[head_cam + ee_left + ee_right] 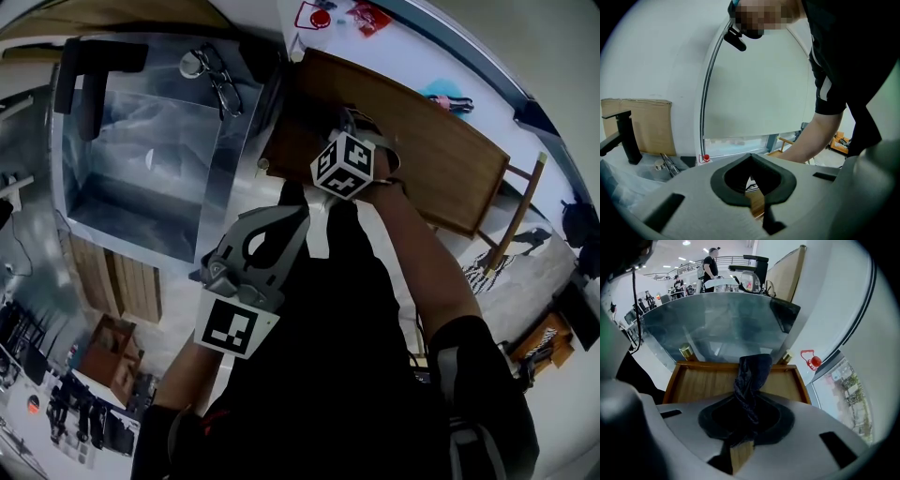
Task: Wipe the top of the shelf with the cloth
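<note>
The wooden shelf top (422,150) lies right of centre in the head view. My right gripper (356,141) hovers over its left end, its marker cube facing up. In the right gripper view that gripper (751,397) is shut on a dark cloth (752,376), which runs forward in a twisted bunch and hangs over the rimmed shelf top (698,383). My left gripper (281,220) is held back off the shelf, close to the person's body. In its own view the left gripper (751,157) is shut with nothing in it, and a strip of wood shows through the gap.
A steel sink (141,141) with a black faucet (89,80) adjoins the shelf's left end; the basin (717,324) fills the space beyond the cloth. A wooden chair (520,206) stands at the right. A red item (813,361) sits on the white ledge.
</note>
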### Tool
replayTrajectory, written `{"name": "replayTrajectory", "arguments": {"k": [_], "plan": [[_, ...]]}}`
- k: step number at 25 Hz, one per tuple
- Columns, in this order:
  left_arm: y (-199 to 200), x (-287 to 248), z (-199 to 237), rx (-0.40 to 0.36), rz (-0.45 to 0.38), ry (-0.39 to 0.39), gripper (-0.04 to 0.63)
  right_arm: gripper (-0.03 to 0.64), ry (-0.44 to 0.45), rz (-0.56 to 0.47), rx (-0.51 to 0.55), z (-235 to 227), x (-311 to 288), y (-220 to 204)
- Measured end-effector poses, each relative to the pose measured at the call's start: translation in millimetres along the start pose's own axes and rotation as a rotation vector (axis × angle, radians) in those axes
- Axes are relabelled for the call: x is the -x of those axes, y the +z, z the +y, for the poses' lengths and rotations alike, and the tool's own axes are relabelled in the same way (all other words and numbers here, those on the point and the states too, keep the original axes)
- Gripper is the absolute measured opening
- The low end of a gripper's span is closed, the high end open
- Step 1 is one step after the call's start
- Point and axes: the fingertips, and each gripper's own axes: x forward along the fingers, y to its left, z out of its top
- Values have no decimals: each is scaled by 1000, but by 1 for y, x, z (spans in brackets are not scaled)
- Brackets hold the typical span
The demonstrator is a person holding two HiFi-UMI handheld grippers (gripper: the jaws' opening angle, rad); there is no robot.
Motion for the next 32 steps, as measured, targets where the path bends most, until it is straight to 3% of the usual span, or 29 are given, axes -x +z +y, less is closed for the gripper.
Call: {"name": "replayTrajectory", "arguments": {"k": [8, 32], "plan": [[-1, -10, -13, -15, 16, -22, 19, 71, -14, 13, -30, 6, 9, -25], [16, -93, -119, -122, 60, -197, 19, 71, -127, 97, -258, -15, 84, -204]]}}
